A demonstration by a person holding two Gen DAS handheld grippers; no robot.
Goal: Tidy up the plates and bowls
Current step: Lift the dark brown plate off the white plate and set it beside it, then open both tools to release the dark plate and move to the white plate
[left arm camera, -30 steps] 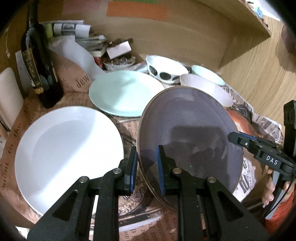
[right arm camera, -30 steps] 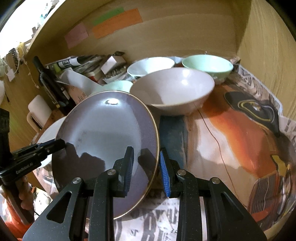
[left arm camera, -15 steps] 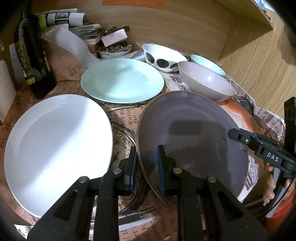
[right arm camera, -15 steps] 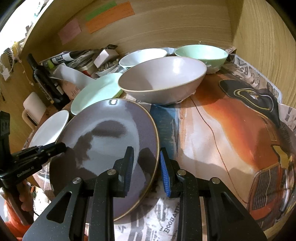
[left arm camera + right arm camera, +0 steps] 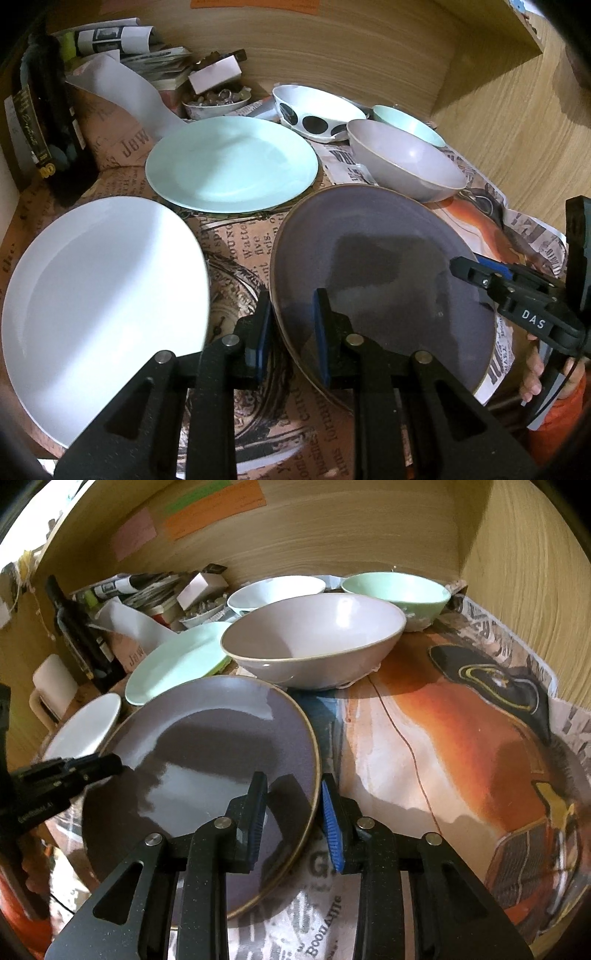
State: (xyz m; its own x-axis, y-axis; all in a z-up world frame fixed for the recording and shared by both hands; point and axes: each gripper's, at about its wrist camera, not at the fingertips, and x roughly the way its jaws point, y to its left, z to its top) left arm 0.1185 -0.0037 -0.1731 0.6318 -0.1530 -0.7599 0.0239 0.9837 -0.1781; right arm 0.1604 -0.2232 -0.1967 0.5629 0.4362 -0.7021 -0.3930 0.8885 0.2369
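The left claw [image 5: 291, 332] was clamped on the near left rim of the purple plate [image 5: 384, 266], one pad above and one below the edge. The right claw [image 5: 293, 812] straddled the plate's opposite rim, its jaws opening, the pads barely clear of the edge. The plate lay low over the newspaper-covered bench [image 5: 443, 738]. Ahead of the left claw sat the mint plate [image 5: 232, 162]; to its left, the white plate [image 5: 103, 288]. Beyond the right claw stood the pink bowl [image 5: 314, 638], with the green bowl [image 5: 397, 590] behind it.
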